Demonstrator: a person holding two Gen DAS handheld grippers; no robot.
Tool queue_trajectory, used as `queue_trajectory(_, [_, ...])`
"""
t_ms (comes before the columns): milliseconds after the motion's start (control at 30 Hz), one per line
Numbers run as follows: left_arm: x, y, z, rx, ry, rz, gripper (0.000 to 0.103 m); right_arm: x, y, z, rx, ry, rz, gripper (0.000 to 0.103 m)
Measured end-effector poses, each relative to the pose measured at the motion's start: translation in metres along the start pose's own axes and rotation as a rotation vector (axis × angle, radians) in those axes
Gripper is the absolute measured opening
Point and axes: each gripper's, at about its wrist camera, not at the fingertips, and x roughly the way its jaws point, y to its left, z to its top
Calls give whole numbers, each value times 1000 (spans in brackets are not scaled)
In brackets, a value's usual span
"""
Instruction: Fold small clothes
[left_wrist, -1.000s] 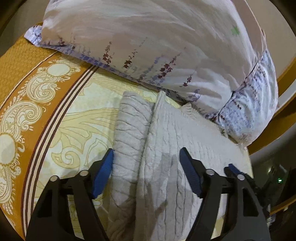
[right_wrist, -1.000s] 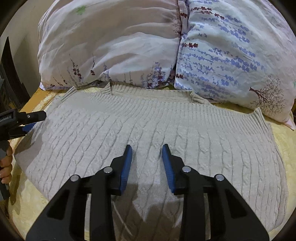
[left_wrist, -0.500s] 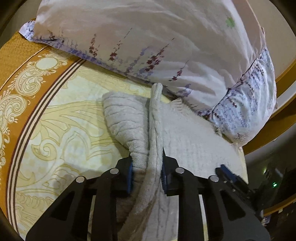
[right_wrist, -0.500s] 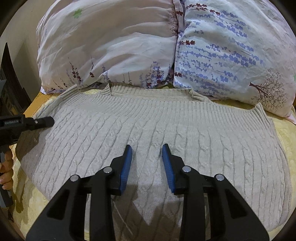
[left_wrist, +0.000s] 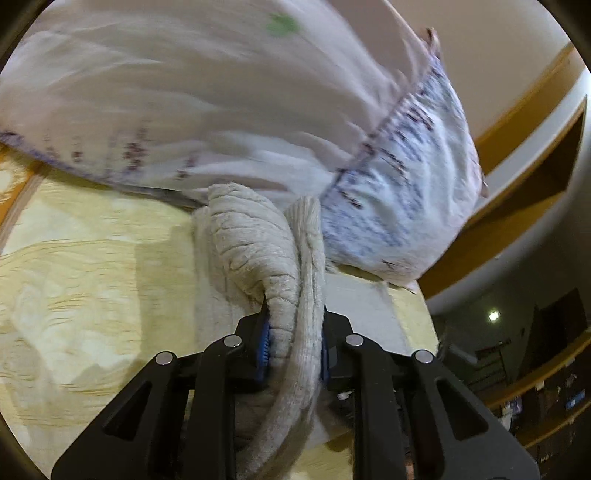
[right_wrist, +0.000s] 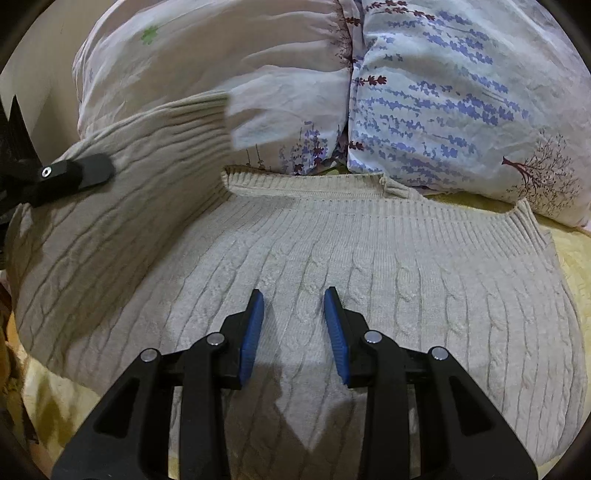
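Sweater (right_wrist: 369, 280): beige cable-knit, lies flat on the bed (right_wrist: 569, 254), ribbed hem up against the two floral pillows (right_wrist: 461, 99). Most of it is spread out. Only its left side is up off the bedspread and tipped toward the middle.

Left tool (left_wrist: 293, 345): clamped on a bunched fold of that left edge. Knit fills the gap between the blue pads (left_wrist: 263, 343), and the log has the jaws a hair from done closing. Grip sits on the side edge, probably so the whole side panel comes over as one flap instead of stretching a corner. In the right wrist view the same tool (right_wrist: 79, 173) shows as a black finger pressed on the raised flap, which stands in front of the left pillow. The left wrist view is motion-blurred, so I can't see how much cloth trails under the tool.

Right tool (right_wrist: 293, 325): narrow gap, nothing between the pads, parked low over the middle of the sweater, pointing down at it. Whether the tips touch the knit I can't tell. My read: it's there to pin the body, or mark the fold line, so the sweater doesn't slide while the left side swings over.

Stage: first side fold under way, flap not yet laid down. Risk: thick knit slipping out of the pads, or the far hem dragging along the pillows.
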Motion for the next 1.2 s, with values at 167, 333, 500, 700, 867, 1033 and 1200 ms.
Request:
queue_trajectory(167, [32,-28,-7,16,49,-57,19,-14,-17,-2,39,-3,37,34])
queue_trajectory(333, [79,-56,-23,58,120,-52,19,-34,-48,-11,76,-15,45,38])
queue_trajectory(500, [102,-66,-46,59,213,-188,22,-55,-83,-15,144,-25,75,49])
queue_trajectory(700, [57,-61,-43,87,149,-244,63,-69,-118,-4,305,-36,322,63])
queue_trajectory(867, [21,-32,-28,92,4,-14,70,-46,-108,5,393,91,507,67])
queue_trajectory(1033, [29,2,-32,47,61,142,70,-14,-94,9,445,190,545,67])
queue_trajectory(1200, [49,10,-40,31,141,135,71,2,-84,14,455,206,549,60])
